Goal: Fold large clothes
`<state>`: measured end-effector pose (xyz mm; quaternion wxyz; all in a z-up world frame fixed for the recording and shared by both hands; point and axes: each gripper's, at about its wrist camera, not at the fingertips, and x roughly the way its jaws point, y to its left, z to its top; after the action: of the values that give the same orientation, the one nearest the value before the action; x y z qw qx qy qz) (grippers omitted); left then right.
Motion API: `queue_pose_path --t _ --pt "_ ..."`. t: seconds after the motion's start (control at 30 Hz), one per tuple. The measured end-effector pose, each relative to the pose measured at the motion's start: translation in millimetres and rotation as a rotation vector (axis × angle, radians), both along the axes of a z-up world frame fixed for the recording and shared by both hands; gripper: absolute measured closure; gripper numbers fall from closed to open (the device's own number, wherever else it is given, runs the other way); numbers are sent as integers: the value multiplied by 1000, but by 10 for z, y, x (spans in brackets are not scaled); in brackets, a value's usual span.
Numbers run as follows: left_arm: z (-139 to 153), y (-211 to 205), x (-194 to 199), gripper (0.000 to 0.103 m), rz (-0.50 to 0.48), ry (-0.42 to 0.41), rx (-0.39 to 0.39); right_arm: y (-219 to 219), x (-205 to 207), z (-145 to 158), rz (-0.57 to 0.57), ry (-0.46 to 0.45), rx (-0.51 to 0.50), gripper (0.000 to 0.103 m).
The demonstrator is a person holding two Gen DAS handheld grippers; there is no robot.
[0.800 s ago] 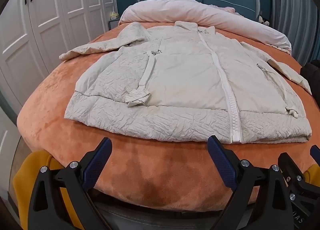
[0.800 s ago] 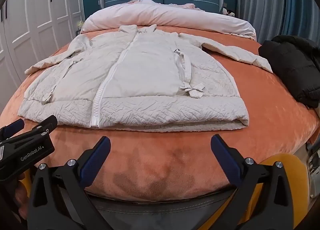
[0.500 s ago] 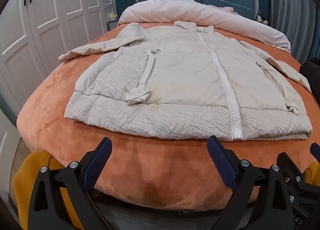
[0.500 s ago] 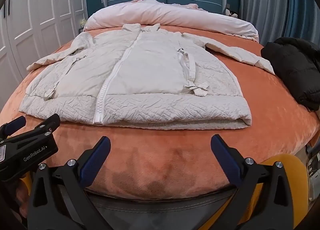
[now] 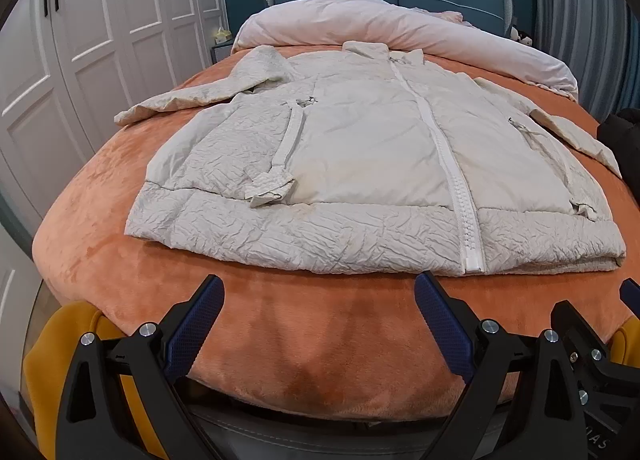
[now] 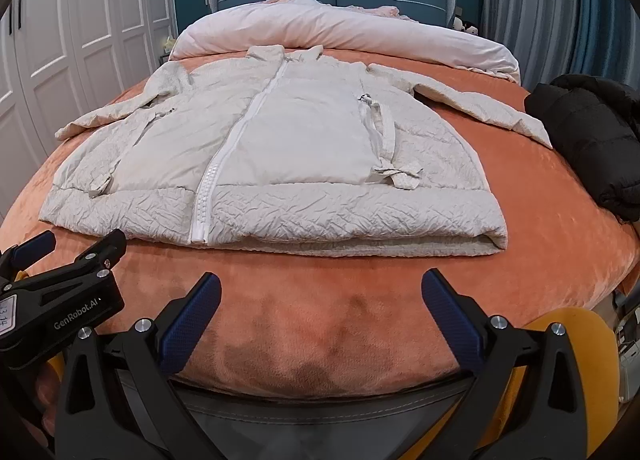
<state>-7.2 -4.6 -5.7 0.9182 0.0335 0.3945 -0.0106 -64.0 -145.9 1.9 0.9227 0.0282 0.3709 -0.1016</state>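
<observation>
Jacket (image 5: 360, 164) lies unmoved; each hand-held gripper (image 5: 318, 324) (image 6: 320, 320) stays spread wide, empty.

Left gripper (image 5: 318, 312) is seen at the lower edge of its wrist view, tilted downward, jaws spread wide, nothing held between the blue fingertips (image 5: 198, 326). Right gripper (image 6: 320, 310) is held likewise at the bottom of its frame, jaws fully apart and empty. In the right wrist view the left gripper's black body is seen at lower left, close alongside.
</observation>
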Motion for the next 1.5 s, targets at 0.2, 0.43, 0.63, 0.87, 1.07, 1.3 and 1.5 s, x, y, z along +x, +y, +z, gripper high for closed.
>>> queue_pose_path --t 0.2,0.43,0.63,0.87,1.07,1.3,1.5 --pt "-12 -29 -12 10 -6 -2 8 9 11 -11 1 1 0 5" --pt "-13 -61 -18 10 -18 -6 16 37 10 -28 13 0 -4 5" --pt "-29 -70 -23 10 -22 -5 19 35 13 -31 13 3 -1 5" --pt "-40 -75 -34 10 -23 -6 23 31 11 -45 13 8 2 5" --pt "-54 -76 -35 10 -25 -3 23 32 19 -54 13 12 2 5" --pt "-62 -85 -34 10 -23 -2 22 30 15 -68 12 13 3 5" --pt "-72 -87 -35 10 -24 -1 22 30 13 -75 12 13 3 5"
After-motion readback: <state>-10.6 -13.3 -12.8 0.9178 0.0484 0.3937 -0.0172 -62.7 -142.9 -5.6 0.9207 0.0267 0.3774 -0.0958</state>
